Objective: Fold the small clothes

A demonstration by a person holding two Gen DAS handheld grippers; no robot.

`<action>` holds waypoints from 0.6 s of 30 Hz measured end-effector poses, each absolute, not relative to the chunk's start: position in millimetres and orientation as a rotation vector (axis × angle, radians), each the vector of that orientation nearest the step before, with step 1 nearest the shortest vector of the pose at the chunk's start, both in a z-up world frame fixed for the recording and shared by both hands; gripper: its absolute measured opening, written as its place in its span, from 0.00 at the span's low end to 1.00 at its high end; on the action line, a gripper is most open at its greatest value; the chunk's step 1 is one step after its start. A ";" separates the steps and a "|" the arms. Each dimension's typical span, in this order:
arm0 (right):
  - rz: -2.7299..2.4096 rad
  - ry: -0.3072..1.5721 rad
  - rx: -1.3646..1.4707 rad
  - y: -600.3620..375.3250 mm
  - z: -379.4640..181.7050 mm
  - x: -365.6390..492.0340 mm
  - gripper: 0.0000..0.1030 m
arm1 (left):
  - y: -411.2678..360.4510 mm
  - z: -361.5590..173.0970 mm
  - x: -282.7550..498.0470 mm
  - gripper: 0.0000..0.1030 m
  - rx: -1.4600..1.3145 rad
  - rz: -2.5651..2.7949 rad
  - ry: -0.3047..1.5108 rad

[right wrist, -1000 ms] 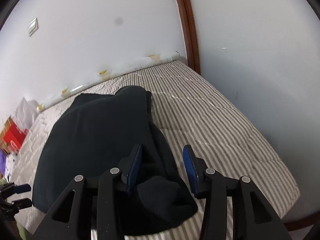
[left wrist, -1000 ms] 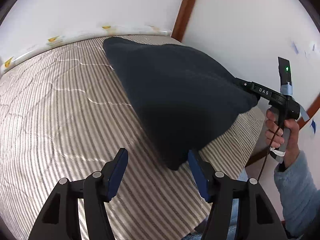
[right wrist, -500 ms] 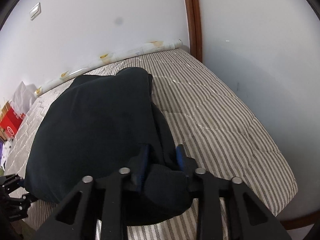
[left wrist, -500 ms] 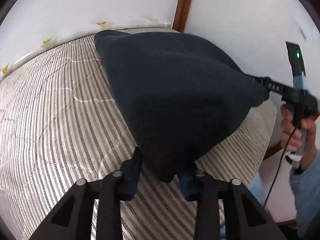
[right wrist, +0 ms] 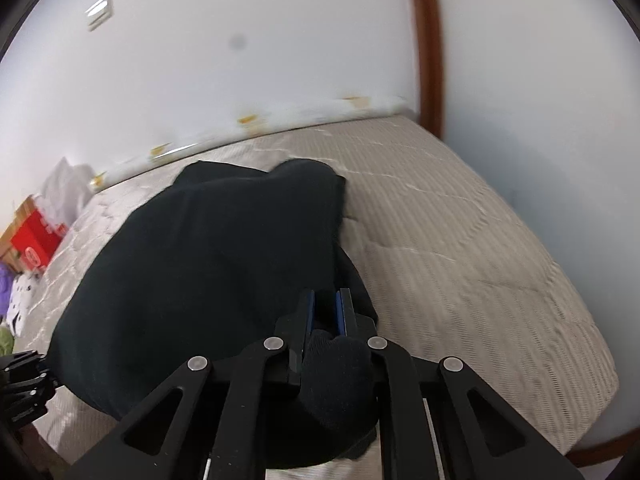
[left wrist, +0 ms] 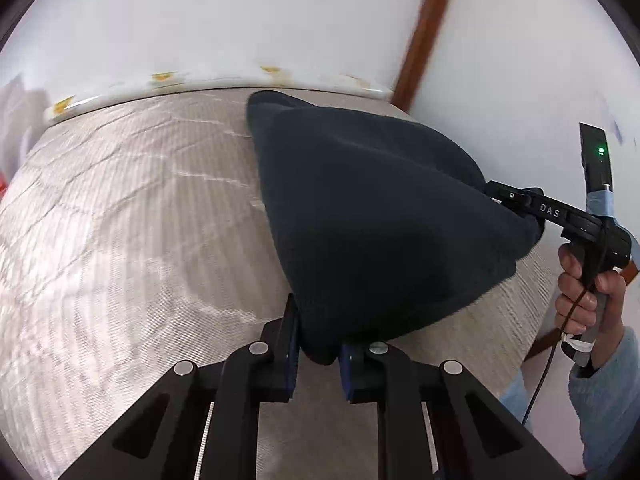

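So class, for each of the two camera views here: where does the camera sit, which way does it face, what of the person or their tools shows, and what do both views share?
Left wrist: sits on the left gripper, looks along its fingers across the striped mattress toward the wall corner; shows the right gripper and the right hand on its handle.
Right wrist: sits on the right gripper, looks over the mattress to the back wall; the left gripper shows at the left edge.
Shared: the dark garment, pinched by both grippers, and the mattress.

Soft even daylight, no glare; motion blur on mattress point(left wrist: 120, 240), fisheye-warped edges.
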State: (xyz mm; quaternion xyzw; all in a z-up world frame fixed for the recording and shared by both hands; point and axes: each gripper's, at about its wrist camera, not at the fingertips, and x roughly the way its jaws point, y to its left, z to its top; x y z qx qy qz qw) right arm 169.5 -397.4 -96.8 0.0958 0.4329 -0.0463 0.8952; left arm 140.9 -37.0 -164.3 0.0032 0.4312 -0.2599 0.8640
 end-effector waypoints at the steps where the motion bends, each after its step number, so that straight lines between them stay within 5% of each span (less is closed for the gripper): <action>1: -0.078 0.895 0.187 -385.9 -95.3 174.0 0.09 | -29.2 -163.5 140.9 0.15 0.001 -0.534 0.901; 18: 0.100 0.933 0.114 -300.3 -105.6 141.2 0.09 | 51.9 -171.6 119.0 0.18 -0.050 -0.400 0.916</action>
